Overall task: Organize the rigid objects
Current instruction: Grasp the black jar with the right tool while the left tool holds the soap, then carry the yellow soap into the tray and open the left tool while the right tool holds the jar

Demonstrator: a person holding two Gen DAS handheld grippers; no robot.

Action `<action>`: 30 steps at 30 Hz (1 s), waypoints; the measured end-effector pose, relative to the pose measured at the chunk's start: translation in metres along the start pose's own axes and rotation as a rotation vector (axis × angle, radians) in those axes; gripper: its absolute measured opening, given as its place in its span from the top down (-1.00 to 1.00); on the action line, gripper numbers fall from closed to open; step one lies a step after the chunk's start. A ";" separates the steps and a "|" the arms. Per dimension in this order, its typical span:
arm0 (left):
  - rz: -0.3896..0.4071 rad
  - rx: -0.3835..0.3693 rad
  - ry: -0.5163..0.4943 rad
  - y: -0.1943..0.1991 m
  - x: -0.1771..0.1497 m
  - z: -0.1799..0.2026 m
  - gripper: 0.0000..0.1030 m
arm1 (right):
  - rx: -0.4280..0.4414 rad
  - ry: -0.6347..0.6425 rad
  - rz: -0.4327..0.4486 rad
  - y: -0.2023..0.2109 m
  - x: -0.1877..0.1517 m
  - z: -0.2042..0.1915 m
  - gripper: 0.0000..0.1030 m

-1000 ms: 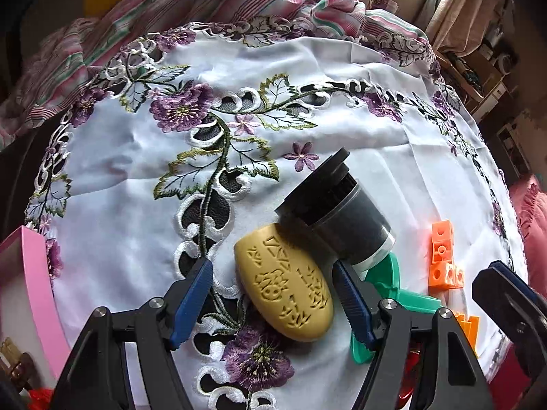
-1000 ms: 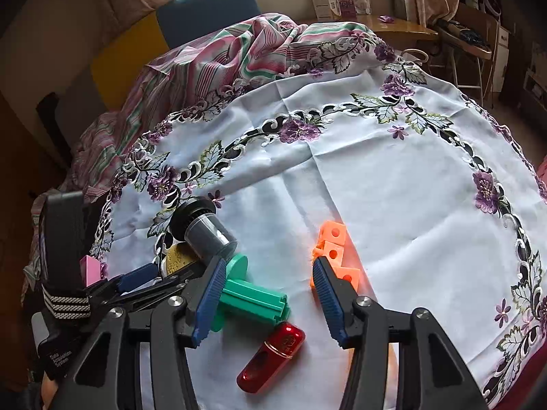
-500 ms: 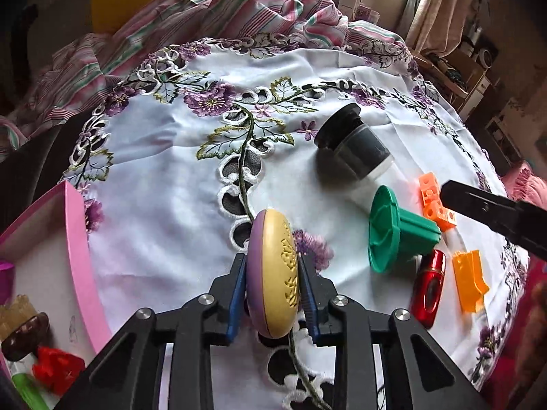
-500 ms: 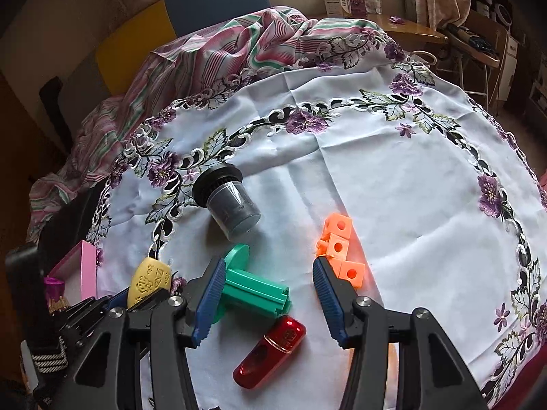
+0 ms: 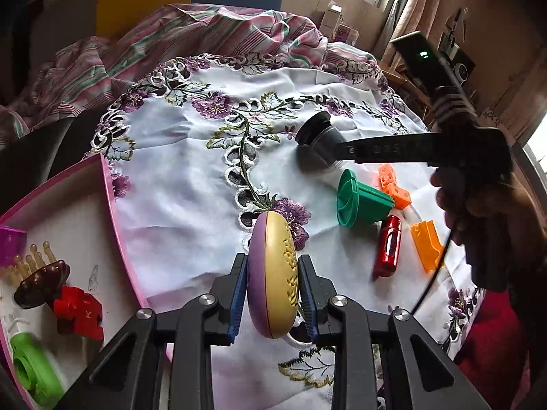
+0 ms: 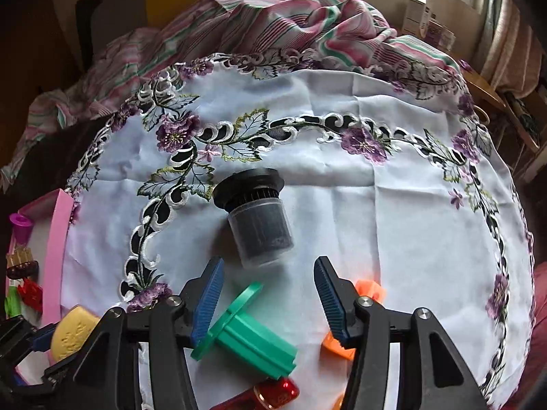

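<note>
L gripper [image 5: 272, 288] is pinching the yellow-and-purple oval piece [image 5: 273, 273] on edge between its blue pads, held clear above the white embroidered tablecloth [image 5: 191, 184], just right of the pink tray [image 5: 112, 212]; its jaws have just been closing, w/ the oval between them; tray already holds a red piece [image 5: 79, 311], a green ring [image 5: 34, 372], a brown piece [image 5: 41, 282] & a purple cup [image 5: 10, 242]; R gripper [image 6: 270, 294] hangs w/ jaws spread, nothing pressed btwn the pads, pointing down over the tablecloth; the dark cylinder w/ black cap [image 6: 256, 218] lies on its side just ahead of the tips; the green flanged piece [image 6: 244, 335] lies under the left pad, partly behind it; orange blocks [image 6: 371, 292] sit by the right pad; a red shiny capsule [image 6: 273, 393] is at the bottom edge, near the green piece; in the left view another orange piece [image 5: 425, 244] lies just right of the capsule; a striped pink cloth [image 6: 273, 24] is bunched at the far side of the table; a person's hand [image 5: 478, 201] grips the R tool's handle.
</note>
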State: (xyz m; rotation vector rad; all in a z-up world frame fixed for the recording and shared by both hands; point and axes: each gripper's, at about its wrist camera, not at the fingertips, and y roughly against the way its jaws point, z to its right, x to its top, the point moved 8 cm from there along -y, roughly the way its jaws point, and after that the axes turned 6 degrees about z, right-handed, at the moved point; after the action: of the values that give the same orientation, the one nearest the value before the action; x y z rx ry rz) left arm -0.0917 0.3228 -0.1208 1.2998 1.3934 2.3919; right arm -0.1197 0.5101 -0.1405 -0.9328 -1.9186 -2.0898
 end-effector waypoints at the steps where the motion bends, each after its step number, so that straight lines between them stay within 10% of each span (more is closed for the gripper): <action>1: 0.005 -0.008 0.007 0.004 0.000 0.000 0.43 | -0.003 0.019 -0.015 -0.007 0.002 -0.001 -0.07; 15: 0.073 -0.028 0.076 0.052 -0.005 -0.022 0.43 | 0.032 0.124 -0.024 -0.017 0.006 -0.052 0.17; 30: 0.130 0.105 0.109 0.103 -0.037 -0.062 0.43 | 0.106 0.206 -0.058 0.022 -0.084 -0.117 0.17</action>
State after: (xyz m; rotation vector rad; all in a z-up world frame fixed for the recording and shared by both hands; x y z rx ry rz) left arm -0.0784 0.2045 -0.0802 1.3420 1.5268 2.5412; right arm -0.0809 0.3712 -0.1654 -0.6212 -1.9482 -2.0035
